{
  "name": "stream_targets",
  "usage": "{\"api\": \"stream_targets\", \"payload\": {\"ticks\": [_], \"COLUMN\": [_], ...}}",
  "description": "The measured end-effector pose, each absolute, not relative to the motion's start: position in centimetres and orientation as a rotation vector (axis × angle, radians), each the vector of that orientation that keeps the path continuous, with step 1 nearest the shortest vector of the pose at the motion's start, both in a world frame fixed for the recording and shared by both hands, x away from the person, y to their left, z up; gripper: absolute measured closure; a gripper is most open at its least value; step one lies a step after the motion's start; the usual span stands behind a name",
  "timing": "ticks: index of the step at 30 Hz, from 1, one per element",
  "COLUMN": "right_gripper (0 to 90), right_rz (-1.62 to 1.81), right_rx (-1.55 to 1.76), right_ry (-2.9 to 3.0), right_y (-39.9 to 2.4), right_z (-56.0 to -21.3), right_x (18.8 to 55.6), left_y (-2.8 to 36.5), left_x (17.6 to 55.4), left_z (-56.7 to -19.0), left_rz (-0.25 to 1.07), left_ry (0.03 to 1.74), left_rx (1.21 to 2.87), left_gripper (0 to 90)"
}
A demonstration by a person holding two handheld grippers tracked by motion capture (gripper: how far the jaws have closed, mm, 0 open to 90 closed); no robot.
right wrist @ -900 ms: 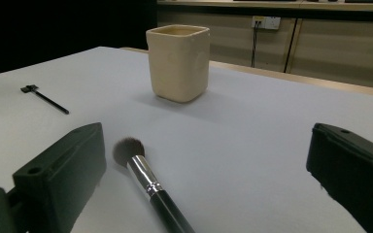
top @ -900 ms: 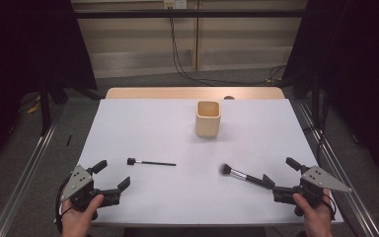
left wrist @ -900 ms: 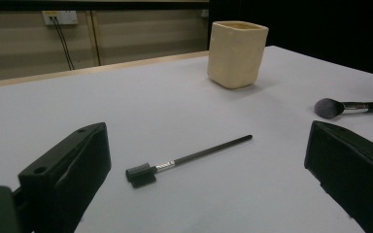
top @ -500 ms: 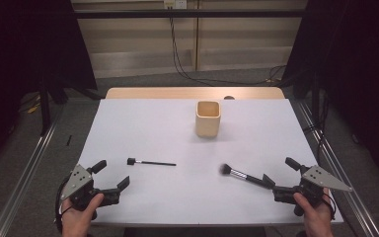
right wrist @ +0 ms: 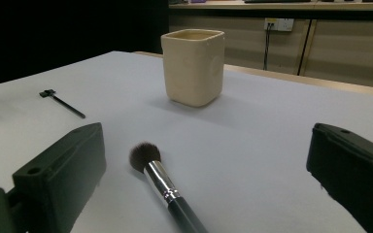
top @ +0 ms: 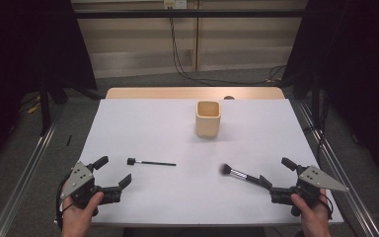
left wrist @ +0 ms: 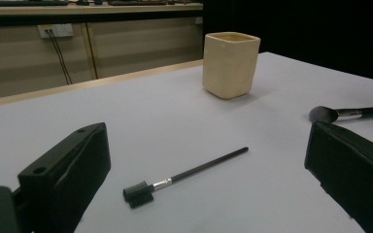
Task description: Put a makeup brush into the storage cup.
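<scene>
On a white table (top: 143, 123) a beige cup (top: 208, 119) stands mid-far; nearer lie the thin brush (top: 151, 162) (cup's left) and powder brush (top: 239, 174), before the spread, empty left gripper (top: 112, 172) and right gripper (top: 277, 172), nothing between.

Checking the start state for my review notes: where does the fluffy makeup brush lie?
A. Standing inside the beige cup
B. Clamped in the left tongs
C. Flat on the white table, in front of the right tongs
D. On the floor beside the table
C: the fluffy makeup brush lies flat on the white table, its handle running toward the open right tongs, apart from the beige cup.
</scene>
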State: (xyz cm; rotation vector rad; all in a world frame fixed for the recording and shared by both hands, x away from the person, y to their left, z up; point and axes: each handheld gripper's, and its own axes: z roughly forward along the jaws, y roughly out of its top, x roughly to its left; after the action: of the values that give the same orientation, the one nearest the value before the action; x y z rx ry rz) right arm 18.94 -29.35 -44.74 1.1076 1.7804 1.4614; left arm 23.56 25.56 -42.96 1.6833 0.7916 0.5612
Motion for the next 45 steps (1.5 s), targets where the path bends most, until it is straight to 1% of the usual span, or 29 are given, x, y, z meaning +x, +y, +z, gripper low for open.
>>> {"api": "stream_targets", "payload": {"ticks": [6, 10, 13, 15, 19, 23, 26, 28, 31, 34, 45], "right_gripper": [0.3, 0.3, 0.3, 0.3, 0.3, 0.3, 0.3, 0.3, 0.3, 0.3, 0.3], "right_rz": [1.472, 1.469, 1.470, 1.466, 1.467, 1.470, 1.473, 1.465, 1.471, 1.468, 1.472], "right_rx": [1.116, 1.110, 1.114, 1.117, 1.111, 1.111, 1.118, 1.113, 1.117, 1.106, 1.111], "right_ry": [1.776, 1.780, 1.782, 1.782, 1.790, 1.791, 1.788, 1.801, 1.800, 1.803, 1.800], "right_y": [-29.5, -29.5, -29.4, -29.4, -29.4, -29.3, -29.2, -29.2, -29.1, -29.1, -29.1], "right_z": [-44.8, -44.8, -44.8, -44.8, -44.9, -44.9, -44.9, -45.0, -45.0, -45.0, -45.0], "right_x": [19.0, 19.0, 19.0, 19.1, 19.1, 19.3, 19.3, 19.5, 19.5, 19.5, 19.5], "left_y": [25.1, 24.9, 24.7, 24.7, 24.3, 23.8, 23.5, 23.2, 23.2, 22.9, 22.1], "left_x": [24.8, 25.4, 26.0, 26.4, 26.7, 27.8, 28.6, 29.5, 30.0, 30.6, 32.5], "left_z": [-42.8, -42.9, -42.7, -42.5, -42.0, -42.0, -41.8, -41.5, -41.6, -41.5, -41.1], "left_rz": [0.571, 0.542, 0.547, 0.501, 0.559, 0.538, 0.504, 0.548, 0.545, 0.573, 0.581], "left_ry": [0.788, 0.767, 0.761, 0.762, 0.735, 0.717, 0.729, 0.723, 0.735, 0.737, 0.726], "left_rx": [1.700, 1.713, 1.729, 1.715, 1.741, 1.753, 1.733, 1.728, 1.718, 1.716, 1.715], "left_gripper": [2.6, 2.6, 2.6, 4.3, 3.1, 3.0, 3.3, 3.0, 3.0, 3.0, 2.7]}}
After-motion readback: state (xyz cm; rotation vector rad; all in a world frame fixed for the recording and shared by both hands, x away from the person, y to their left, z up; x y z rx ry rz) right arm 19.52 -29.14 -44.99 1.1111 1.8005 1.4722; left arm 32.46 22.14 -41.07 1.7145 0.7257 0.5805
